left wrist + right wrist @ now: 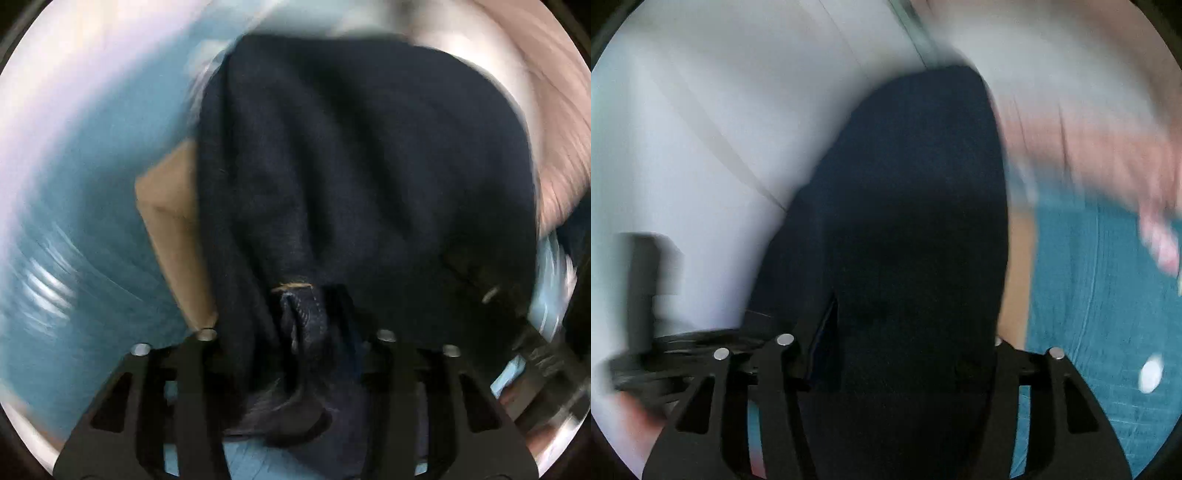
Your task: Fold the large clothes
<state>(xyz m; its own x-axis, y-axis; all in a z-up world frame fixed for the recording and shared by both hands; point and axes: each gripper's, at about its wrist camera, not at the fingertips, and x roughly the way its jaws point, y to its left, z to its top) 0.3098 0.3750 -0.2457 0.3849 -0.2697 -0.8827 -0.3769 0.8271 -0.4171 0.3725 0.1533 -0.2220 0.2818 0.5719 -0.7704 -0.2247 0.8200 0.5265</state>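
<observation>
A large dark navy pair of jeans [351, 166] fills the middle of the left wrist view, with orange stitching near the fingers. My left gripper [295, 336] is shut on a bunched fold of it. In the right wrist view the same dark jeans [916, 184] stretch away from my right gripper [890, 339]. There the cloth fills the whole gap and reaches both fingers. Both views are smeared by blur, and the cloth hides the pads themselves.
A teal-blue cover [92, 221] [1089, 277] lies under the jeans. A tan flat thing [170, 214] [1015, 277] shows beside the cloth. A blurred pink shape [1126, 166] is at the right, and pale wall panels [720, 129] and a dark object [642, 280] at the left.
</observation>
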